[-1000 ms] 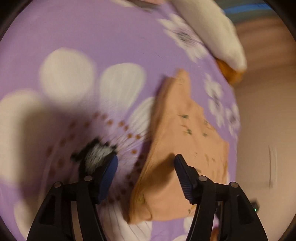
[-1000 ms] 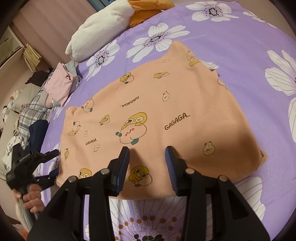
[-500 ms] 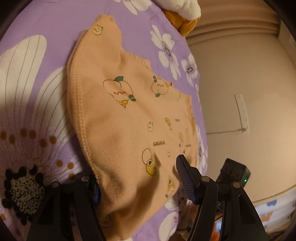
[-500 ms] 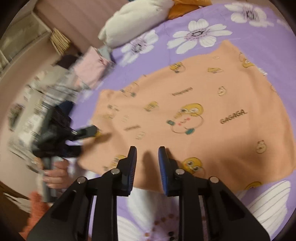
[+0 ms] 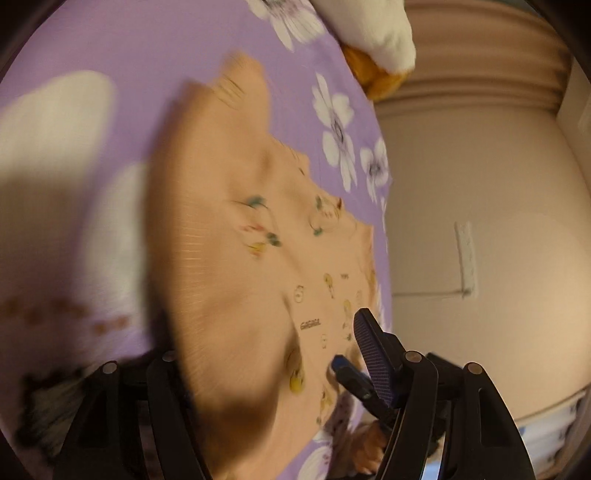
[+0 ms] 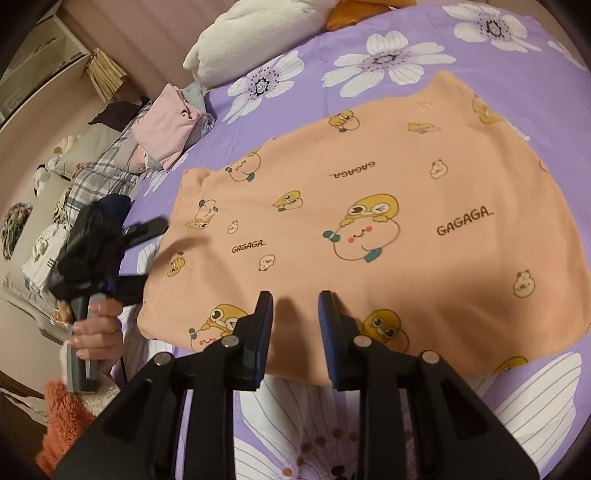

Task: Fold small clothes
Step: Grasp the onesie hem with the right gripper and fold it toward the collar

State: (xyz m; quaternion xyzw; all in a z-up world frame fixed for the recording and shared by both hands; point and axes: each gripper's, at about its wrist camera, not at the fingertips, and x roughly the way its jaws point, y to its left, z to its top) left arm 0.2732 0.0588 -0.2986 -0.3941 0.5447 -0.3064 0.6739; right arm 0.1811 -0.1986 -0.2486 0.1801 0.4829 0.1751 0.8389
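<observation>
While the peach garment (image 6: 369,221) lies spread flat on the bed (image 6: 535,55), I judge no fold made yet. My right claw (image 6: 293,325) hovers spread over its near hem; left claw (image 6: 140,254) spread at the side edge. Only the right view shows the clothes pile (image 6: 166,125); the left view is blurred.

My bed (image 6: 524,62) wears a purple sheet with white flowers; a white pillow (image 6: 258,33) lies at its head, beige wall (image 5: 498,166) beyond, orange rug (image 6: 62,417) on the floor.
</observation>
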